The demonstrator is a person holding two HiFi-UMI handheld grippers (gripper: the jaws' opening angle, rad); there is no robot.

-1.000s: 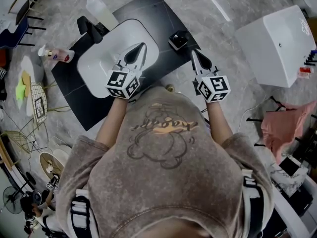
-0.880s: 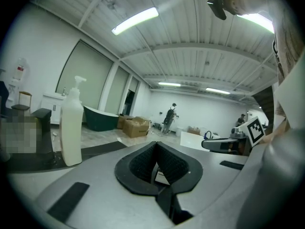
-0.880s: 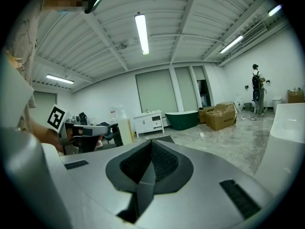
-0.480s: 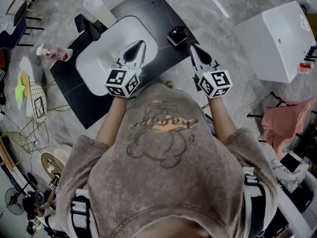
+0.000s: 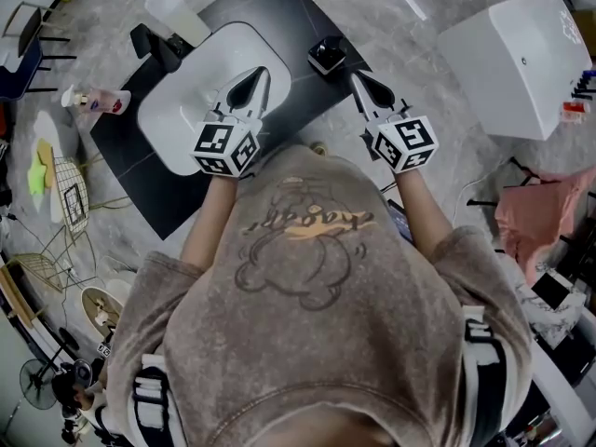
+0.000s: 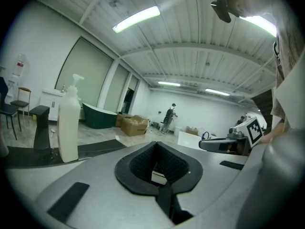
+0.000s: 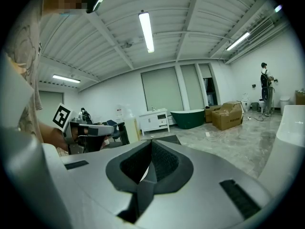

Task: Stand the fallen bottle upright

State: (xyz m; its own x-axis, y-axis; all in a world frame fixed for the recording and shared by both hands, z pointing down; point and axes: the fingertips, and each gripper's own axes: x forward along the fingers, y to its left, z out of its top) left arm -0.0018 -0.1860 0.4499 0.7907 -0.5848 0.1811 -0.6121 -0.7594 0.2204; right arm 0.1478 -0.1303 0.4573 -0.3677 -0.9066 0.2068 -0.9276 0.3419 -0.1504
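A clear bottle (image 5: 101, 101) with a pink label lies on its side on the grey surface, left of the black counter (image 5: 126, 147). A white pump bottle (image 5: 169, 14) (image 6: 69, 123) stands upright at the counter's far end, beside a black faucet (image 5: 151, 47) (image 6: 40, 128). My left gripper (image 5: 259, 77) (image 6: 158, 165) hovers over the white basin (image 5: 172, 119), shut with nothing in it. My right gripper (image 5: 357, 82) (image 7: 148, 168) is at the counter's right edge, also shut and empty, just short of a small black box (image 5: 326, 55). Both grippers are far from the fallen bottle.
A large white tub (image 5: 517, 68) stands at the right. Wire racks and small items (image 5: 65, 189) lie on the floor at the left, pink cloth (image 5: 535, 226) at the right. Far off are a dark green bathtub (image 7: 188, 118), cardboard boxes (image 7: 228, 114) and a person (image 7: 265, 87).
Both grippers keep about the same places over the basin and the counter edge. The head view has shifted a little, so the scene sits slightly higher and further left.
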